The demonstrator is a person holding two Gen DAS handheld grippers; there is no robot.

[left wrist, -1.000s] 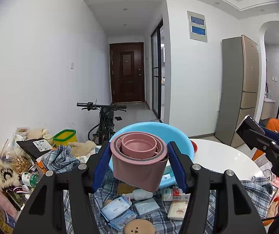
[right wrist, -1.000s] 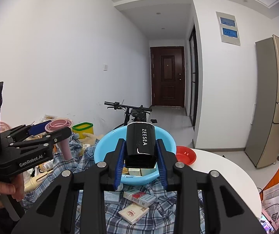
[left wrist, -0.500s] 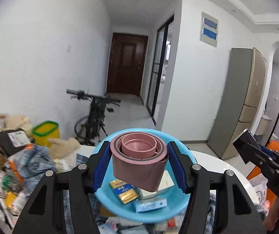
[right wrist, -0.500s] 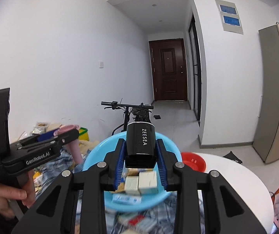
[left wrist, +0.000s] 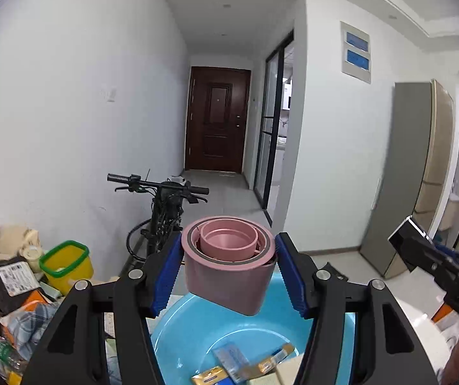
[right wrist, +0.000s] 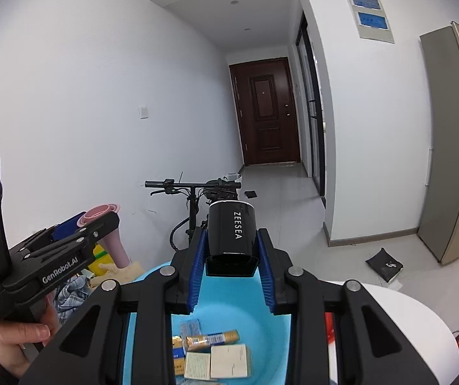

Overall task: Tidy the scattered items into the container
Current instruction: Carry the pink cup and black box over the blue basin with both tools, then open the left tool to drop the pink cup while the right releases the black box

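My left gripper (left wrist: 229, 272) is shut on a pink round container (left wrist: 229, 266) with smaller pink rings nested inside it, held upright over the blue basin (left wrist: 191, 327). My right gripper (right wrist: 232, 266) is shut on a black ZEESEA box (right wrist: 232, 229), also above the blue basin (right wrist: 229, 314). Small packets and boxes (right wrist: 212, 353) lie on the basin's floor. In the right wrist view the left gripper (right wrist: 79, 227) appears at left with the pink container (right wrist: 114, 243) in it, held by a hand (right wrist: 24, 337). The right gripper's tip (left wrist: 409, 234) shows at the right edge of the left wrist view.
A yellow tub with a green rim (left wrist: 66, 264) and a heap of bags and cloth (left wrist: 8, 304) lie left of the basin. A bicycle (left wrist: 165, 211) leans against the wall behind. The white round table (right wrist: 405, 330) extends to the right. A fridge (left wrist: 421, 176) stands far right.
Both grippers have travelled forward with their loads, from above the checked cloth and scattered items to directly over the blue basin, which now fills the lower part of each view.
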